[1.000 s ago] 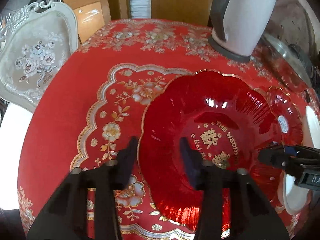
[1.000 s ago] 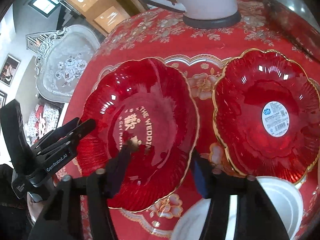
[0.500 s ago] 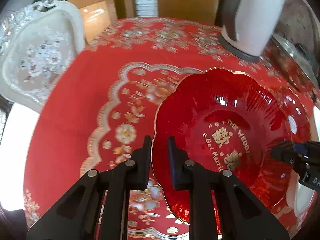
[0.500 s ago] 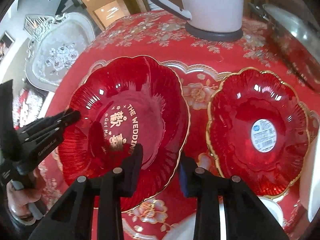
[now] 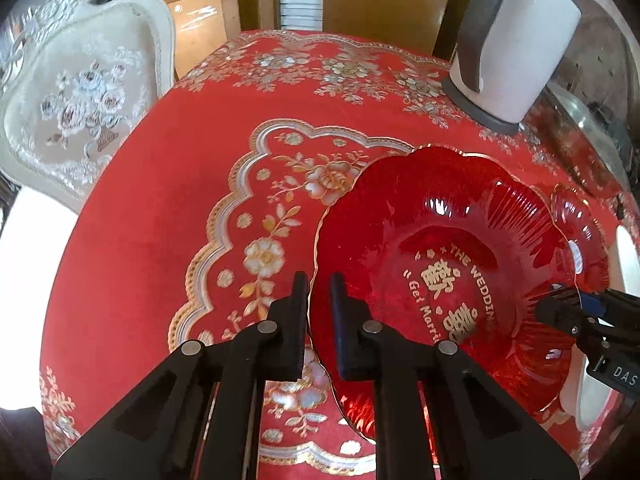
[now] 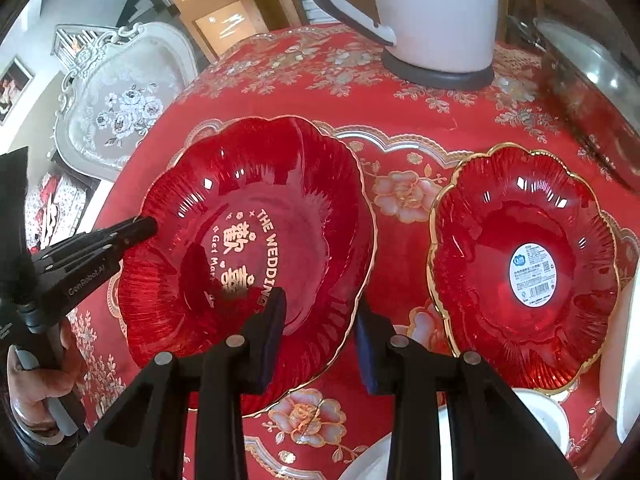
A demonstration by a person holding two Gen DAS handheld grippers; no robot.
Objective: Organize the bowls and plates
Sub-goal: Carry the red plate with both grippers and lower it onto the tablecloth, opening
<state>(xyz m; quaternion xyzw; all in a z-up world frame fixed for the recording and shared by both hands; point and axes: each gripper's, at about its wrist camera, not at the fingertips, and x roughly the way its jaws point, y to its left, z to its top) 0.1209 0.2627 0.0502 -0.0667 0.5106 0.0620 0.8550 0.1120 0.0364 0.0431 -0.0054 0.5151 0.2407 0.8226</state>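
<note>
my left gripper jaws have just been closing and are now pinching the near-left rim of the lettered red plate, which is lying on the tabletop. my right gripper jaws, also narrowing, are straddling the opposite rim; i cannot tell whether they are gripping. this is readying a two-handed lift, probably onto the second red plate just beside it. count: two red plates, one white kettle, white dishes partly hidden, number unclear.
</note>
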